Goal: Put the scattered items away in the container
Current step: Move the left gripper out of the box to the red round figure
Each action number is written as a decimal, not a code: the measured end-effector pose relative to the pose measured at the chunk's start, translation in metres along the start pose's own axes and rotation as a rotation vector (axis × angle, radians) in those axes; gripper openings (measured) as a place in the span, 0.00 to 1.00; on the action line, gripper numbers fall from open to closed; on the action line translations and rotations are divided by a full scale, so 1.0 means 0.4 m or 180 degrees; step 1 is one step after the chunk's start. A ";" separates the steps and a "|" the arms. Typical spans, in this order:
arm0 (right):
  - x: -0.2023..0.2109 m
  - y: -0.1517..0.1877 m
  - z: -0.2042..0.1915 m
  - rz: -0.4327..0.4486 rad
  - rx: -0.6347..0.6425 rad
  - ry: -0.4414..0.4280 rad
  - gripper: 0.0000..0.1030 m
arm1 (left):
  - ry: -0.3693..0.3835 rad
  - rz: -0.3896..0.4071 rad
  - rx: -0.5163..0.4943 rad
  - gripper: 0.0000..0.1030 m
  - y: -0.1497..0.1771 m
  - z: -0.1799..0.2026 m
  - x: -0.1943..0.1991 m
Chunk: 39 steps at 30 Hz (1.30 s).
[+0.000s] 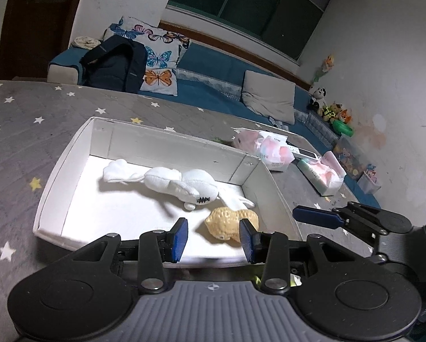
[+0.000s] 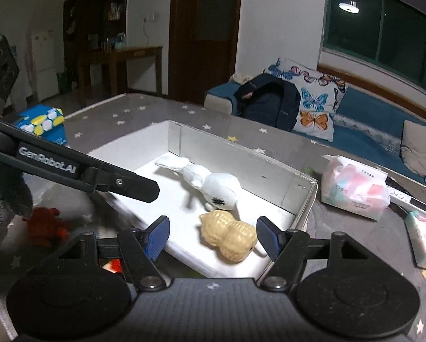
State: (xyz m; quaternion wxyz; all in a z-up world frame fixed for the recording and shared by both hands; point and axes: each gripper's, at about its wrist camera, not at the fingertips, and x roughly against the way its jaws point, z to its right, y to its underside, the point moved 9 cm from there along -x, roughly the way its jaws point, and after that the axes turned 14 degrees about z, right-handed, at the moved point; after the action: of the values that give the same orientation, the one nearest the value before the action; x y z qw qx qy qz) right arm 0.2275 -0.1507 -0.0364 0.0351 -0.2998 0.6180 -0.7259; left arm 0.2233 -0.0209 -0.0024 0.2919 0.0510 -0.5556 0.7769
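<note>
Both grippers hover at the near edge of the white box (image 1: 70, 154), and neither has anything between its pads. The left gripper (image 1: 214, 240) stands wide apart over the box floor, and the right gripper (image 2: 213, 238) is spread just as wide. Inside the box lie a white plush toy (image 1: 184, 185) and, just beside it at the near end, a tan peanut-shaped toy (image 2: 227, 236). This looks like the pause after a drop. A red toy (image 2: 46, 225) lies on the star-patterned desk (image 1: 13, 131) outside the box's left side; the next move probably calls for swinging the left gripper there and closing on it.
</note>
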 end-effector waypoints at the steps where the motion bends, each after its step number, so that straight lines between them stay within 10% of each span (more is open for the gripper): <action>1: 0.012 0.001 -0.006 0.0028 -0.0008 -0.0001 0.67 | 0.0002 0.0001 -0.0001 0.41 0.005 0.004 0.008; 20: 0.153 0.076 -0.180 0.0214 -0.0065 -0.0200 0.67 | -0.0084 0.0035 -0.0016 0.41 0.114 0.006 0.167; 39: 0.059 0.098 -0.375 0.0057 0.0012 -0.0797 0.67 | -0.0607 0.0238 0.0464 0.41 0.111 -0.217 0.315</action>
State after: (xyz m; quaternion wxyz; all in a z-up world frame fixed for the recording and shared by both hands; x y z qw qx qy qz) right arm 0.1240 -0.0385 -0.0716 0.1190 -0.3825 0.6101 -0.6837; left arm 0.1178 0.0970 -0.0214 0.2041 0.1250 -0.5244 0.8172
